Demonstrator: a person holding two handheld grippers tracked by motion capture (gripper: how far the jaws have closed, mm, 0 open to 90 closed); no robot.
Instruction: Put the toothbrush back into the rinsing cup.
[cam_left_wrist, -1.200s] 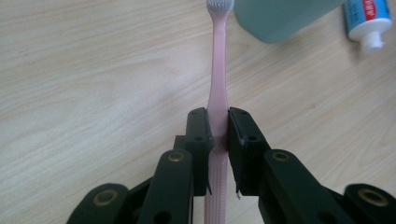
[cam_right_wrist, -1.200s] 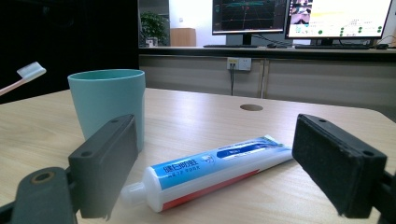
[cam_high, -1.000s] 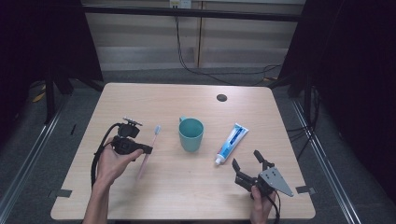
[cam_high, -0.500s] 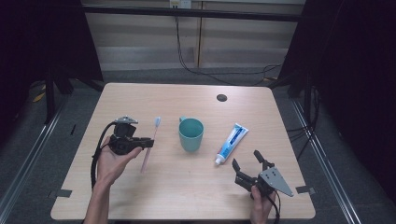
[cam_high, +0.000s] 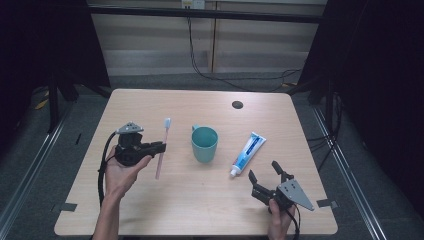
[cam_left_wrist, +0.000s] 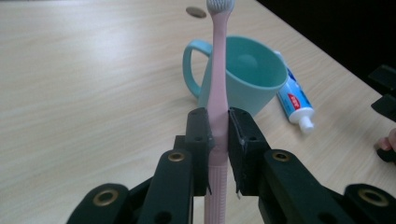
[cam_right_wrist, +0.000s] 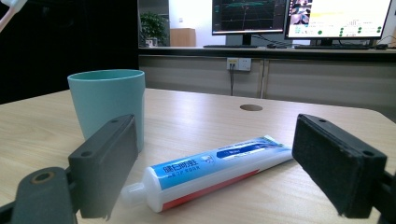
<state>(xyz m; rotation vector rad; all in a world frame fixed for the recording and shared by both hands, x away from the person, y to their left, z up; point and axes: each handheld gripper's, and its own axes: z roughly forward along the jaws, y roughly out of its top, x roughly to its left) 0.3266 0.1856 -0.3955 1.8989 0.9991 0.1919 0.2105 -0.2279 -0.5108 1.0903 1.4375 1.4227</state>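
Observation:
A pink toothbrush (cam_high: 162, 146) with a white head is held off the table in my left gripper (cam_high: 159, 147), which is shut on its handle (cam_left_wrist: 215, 135). It hangs left of the teal mug (cam_high: 204, 143), whose mouth faces up (cam_left_wrist: 245, 70). A blue and white toothpaste tube (cam_high: 247, 152) lies flat to the right of the mug, cap toward me (cam_right_wrist: 210, 170). My right gripper (cam_high: 265, 175) stands open near the table's front right edge, jaws wide apart and aimed at the tube, apart from it.
The wooden table (cam_high: 200, 200) has a small dark round hole (cam_high: 237, 104) at the back right. Tape marks sit at its front corners. Beyond the table are a wall with cables and monitors (cam_right_wrist: 299, 16).
The left gripper has lifted the toothbrush and turned it more upright, shifting slightly right toward the mug. The right gripper has stayed still.

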